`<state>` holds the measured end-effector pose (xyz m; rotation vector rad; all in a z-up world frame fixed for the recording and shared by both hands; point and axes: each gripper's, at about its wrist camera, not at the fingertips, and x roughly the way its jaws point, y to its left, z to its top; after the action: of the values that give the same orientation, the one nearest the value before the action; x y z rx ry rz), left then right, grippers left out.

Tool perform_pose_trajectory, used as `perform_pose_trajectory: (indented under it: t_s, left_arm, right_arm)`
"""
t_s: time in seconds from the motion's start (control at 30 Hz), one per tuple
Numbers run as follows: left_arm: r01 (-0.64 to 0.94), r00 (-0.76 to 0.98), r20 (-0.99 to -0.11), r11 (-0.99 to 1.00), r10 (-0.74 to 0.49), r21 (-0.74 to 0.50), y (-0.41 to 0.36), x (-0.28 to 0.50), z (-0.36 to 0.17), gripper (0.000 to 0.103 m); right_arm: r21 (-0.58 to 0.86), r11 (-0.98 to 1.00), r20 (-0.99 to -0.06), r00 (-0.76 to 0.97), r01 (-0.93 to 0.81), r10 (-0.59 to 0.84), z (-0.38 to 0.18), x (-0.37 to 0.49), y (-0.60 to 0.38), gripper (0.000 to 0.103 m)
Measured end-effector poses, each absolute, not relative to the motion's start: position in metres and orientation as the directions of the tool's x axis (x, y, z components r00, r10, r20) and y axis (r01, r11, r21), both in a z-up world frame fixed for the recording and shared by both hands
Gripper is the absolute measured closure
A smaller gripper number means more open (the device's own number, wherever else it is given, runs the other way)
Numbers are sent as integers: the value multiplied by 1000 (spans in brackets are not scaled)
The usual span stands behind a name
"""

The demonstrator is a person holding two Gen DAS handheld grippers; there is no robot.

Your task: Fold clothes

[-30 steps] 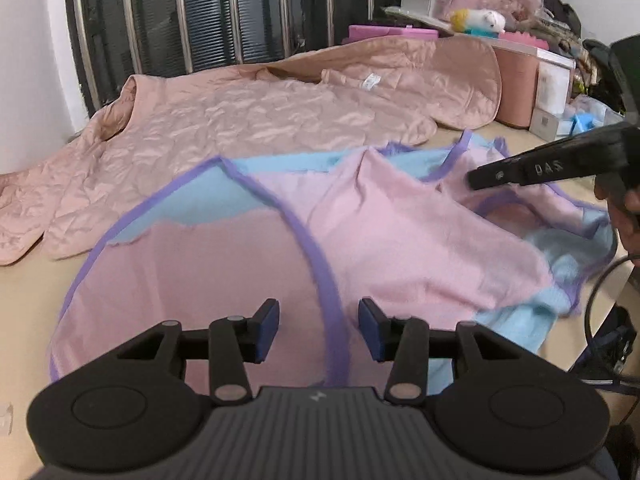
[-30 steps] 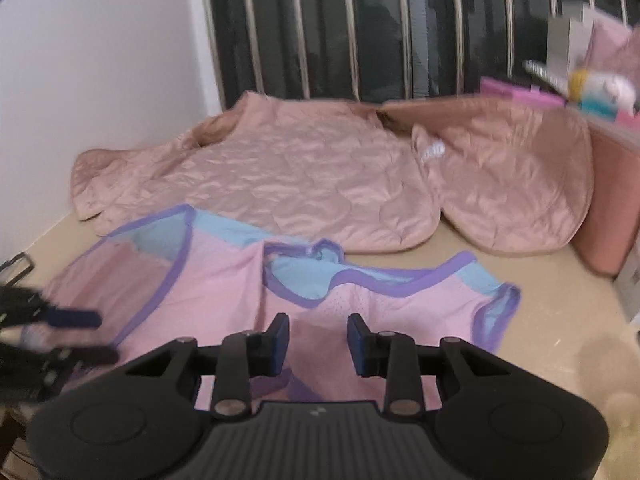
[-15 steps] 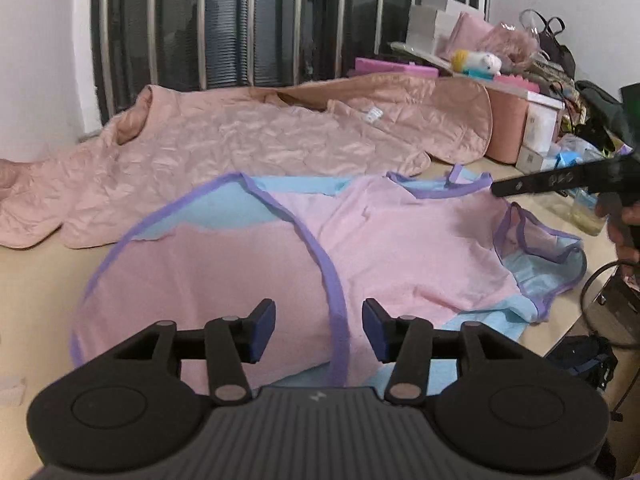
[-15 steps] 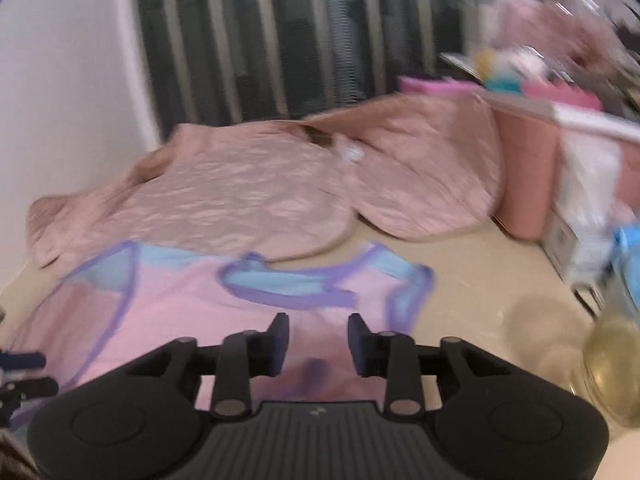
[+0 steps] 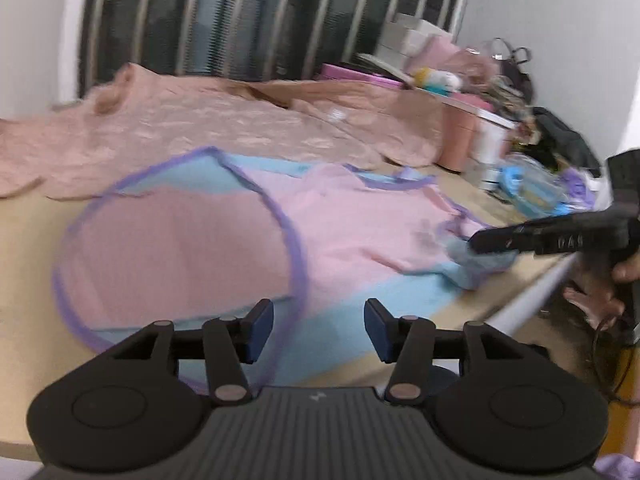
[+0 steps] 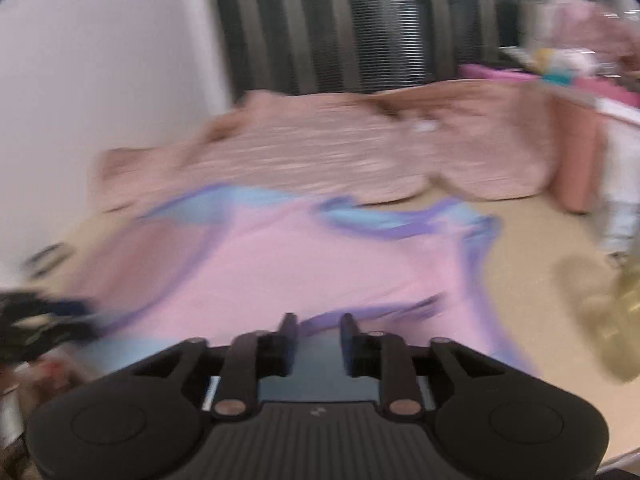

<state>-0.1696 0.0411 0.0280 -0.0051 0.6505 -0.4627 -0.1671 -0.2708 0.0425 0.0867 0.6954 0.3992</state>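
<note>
the pink garment point(image 5: 360, 232) with purple trim and a blue lining lies spread on the tan table point(image 5: 24, 264), filling the middle of both wrist views; a quilted peach jacket point(image 5: 208, 132) lies behind it toward 12 o'clock.

the left gripper point(image 5: 319, 326) hovers above the near hem at 6 o'clock, its blue-padded fingers spread wide with nothing between them. in the left wrist view the right gripper point(image 5: 476, 242) comes in from 3 o'clock with its tip at a bunched blue corner of the garment. its own view shows the fingers drawn fairly close with a narrow gap, but blur hides whether cloth is pinched there, so i cannot tell.

the step in hand looks like taking hold of the near edge to begin a fold. to do it well, bring the left gripper down onto the purple-trimmed hem just ahead of it and catch both pink and blue layers, not the top one alone. the right-side corner should be held at a matching height, so the cloth lifts evenly and does not drag toward the clutter point(image 5: 532, 184) at 2 o'clock.
</note>
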Motion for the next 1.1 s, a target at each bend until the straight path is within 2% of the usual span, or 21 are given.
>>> perform_pose_trajectory:
  t_s: [0.03,0.07,0.13,0.17,0.27,0.33,0.37,0.4,0.43,0.47,0.5,0.53,0.57,0.67,0.73,0.77,0.8,0.83,0.97,1.1]
  left_arm:
    - [413,697,-587,900,-413,-142,40,-169,25,58]
    - [413,696,-591,900,-408,-136,40,-167,23,81]
    - [413,694,-599,902,-400,-124,39,-165,18,101]
    - [413,692,-603,903,-396,-119,38,-164,15,101]
    - [378,705,-604,918,-372,-124,58,-163,13,102]
    - [357,715,-598,925,-361,-131,68,-165,14,99]
    - [360,714,-593,921,-373,-145,72,-167,16,90]
    - [381,706,-589,912,-392,-150,76,-171,19,70]
    - [395,707,-581,907,-403,-148,77,-175,22,61]
    - [406,707,-576,902,-410,-145,76,-179,24,56]
    - [417,707,-571,898,-418,-141,75,-182,26,56]
    - [419,705,-578,899,-412,-129,70,-183,26,56]
    - [421,702,-585,899,-405,-117,66,-183,25,56]
    - [424,710,-606,905,-359,-40,52,-184,18,61]
    - [426,719,-607,905,-340,-2,46,-185,14,64]
    - [429,723,-601,903,-342,2,45,-186,13,77]
    - [430,716,-606,903,-347,-10,46,-186,14,98]
    - [431,709,-611,902,-353,-21,47,-186,14,101]
    - [437,691,-623,898,-366,-43,52,-184,25,101]
    - [449,701,-587,890,-405,-77,61,-158,54,101]
  right_arm:
    - [228,907,-603,681,-353,416,40,-173,-267,75]
    - [246,893,-599,665,-377,446,38,-178,-264,75]
    - [251,873,-594,645,-419,481,29,-181,-255,82]
    - [230,882,-608,647,-411,460,24,-181,-252,102]
    - [210,904,-624,661,-372,417,17,-185,-252,102]
    - [211,915,-623,674,-344,397,20,-190,-260,101]
    - [196,922,-619,687,-335,381,22,-194,-262,96]
    - [178,925,-607,702,-336,372,24,-198,-263,90]
    - [163,916,-585,712,-366,389,26,-203,-262,86]
    - [154,898,-564,710,-412,422,27,-208,-260,70]
    - [147,886,-556,704,-439,441,27,-207,-258,59]
    - [133,880,-556,700,-456,447,25,-206,-254,59]
    - [122,877,-562,696,-465,447,23,-203,-250,61]
    - [136,868,-584,669,-478,460,14,-193,-245,84]
    - [132,868,-561,685,-479,464,8,-197,-246,86]
    - [128,873,-548,700,-471,459,5,-202,-248,90]
    - [131,878,-539,710,-460,453,4,-206,-249,96]
    - [145,882,-533,715,-449,452,3,-210,-252,97]
    - [205,884,-545,701,-420,460,7,-215,-257,100]
    - [231,874,-531,697,-428,481,35,-195,-265,100]
